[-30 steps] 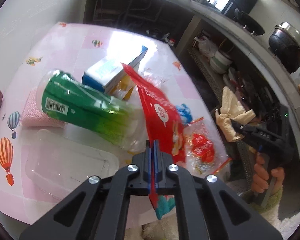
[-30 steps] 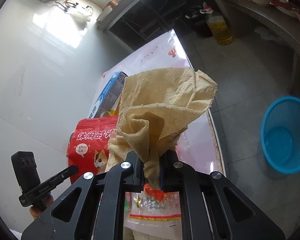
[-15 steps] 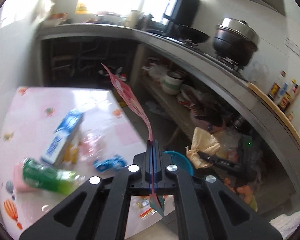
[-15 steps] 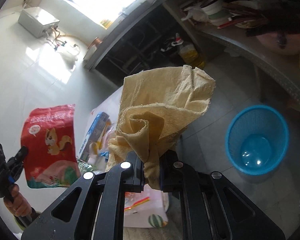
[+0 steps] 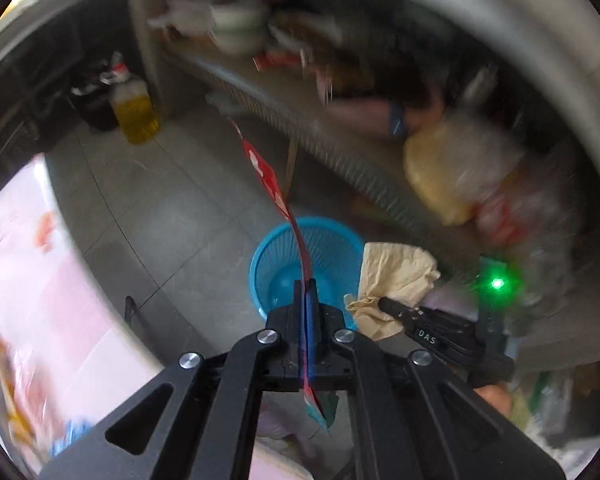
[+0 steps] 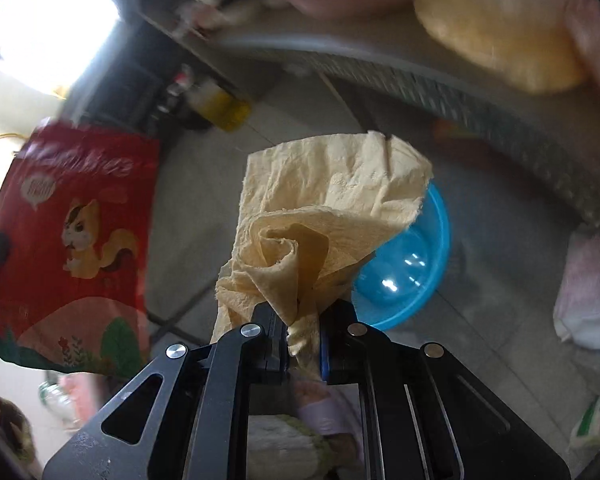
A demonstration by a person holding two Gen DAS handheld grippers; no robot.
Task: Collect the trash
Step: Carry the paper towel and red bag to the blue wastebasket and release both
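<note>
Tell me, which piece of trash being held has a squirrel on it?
The red snack bag, pinched shut in the left gripper. The right gripper holds a crumpled tan paper towel, plain with no picture.

black hand-held gripper [image 5: 308,300] — silver round screws, blue finger pads, white "das" lettering, green light

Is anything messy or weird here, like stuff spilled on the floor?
No spill shows on the floor. The red snack bag and the crumpled yellow paper towel are each pinched in a tool, held over the floor near the blue basket. The basket looks empty. The background is too blurred to judge.
</note>
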